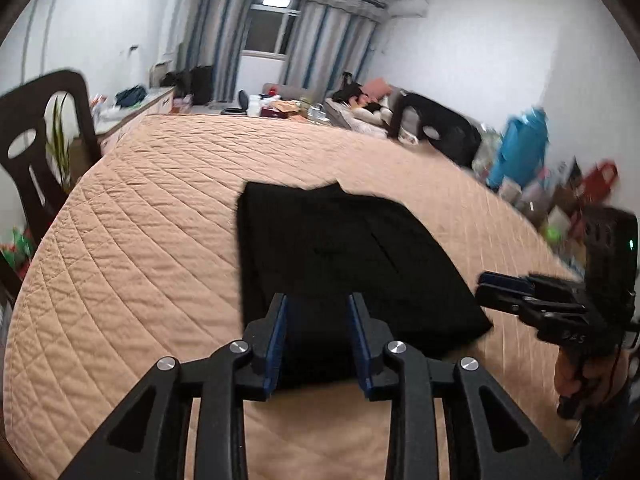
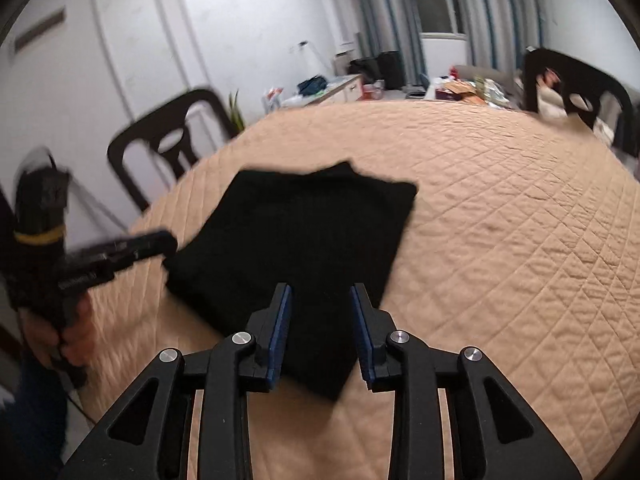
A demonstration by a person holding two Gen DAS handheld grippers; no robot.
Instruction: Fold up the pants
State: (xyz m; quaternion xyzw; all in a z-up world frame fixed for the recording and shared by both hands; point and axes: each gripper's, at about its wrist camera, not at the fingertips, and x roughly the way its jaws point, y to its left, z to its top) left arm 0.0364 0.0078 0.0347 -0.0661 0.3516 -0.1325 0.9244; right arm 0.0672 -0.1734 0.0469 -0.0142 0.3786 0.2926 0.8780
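Black pants [image 1: 344, 256] lying folded into a compact rectangle near the middle of a bench [image 1: 160, 208] covered by a peach quilted cloth. Folding judged nearly or fully done, with no loose leg trailing out of the bundle. Left claw [image 1: 317, 340] hovering over the near edge of the bundle, blue pads parted with only dark cloth seen behind the gap, nothing pinched between them. Right claw [image 2: 322, 332] poised likewise over the near corner on its side, jaws apart and empty. From the left view, right claw [image 1: 496, 292] seen side-on just off the right corner of the pants, held by a hand [image 1: 588, 376] at the frame edge; from the right view, left claw [image 2: 160, 244] reaching toward the left corner, gripped by a hand [image 2: 60, 340] below. Both tools angled downward toward the cloth, views blurred. Next move likely either one more fold, needing both near corners pinched and carried toward the far edge, or a final smoothing and withdrawal; not possible to tell which. Dark chairs [image 2: 168, 148] standing round the bench, clutter beyond.
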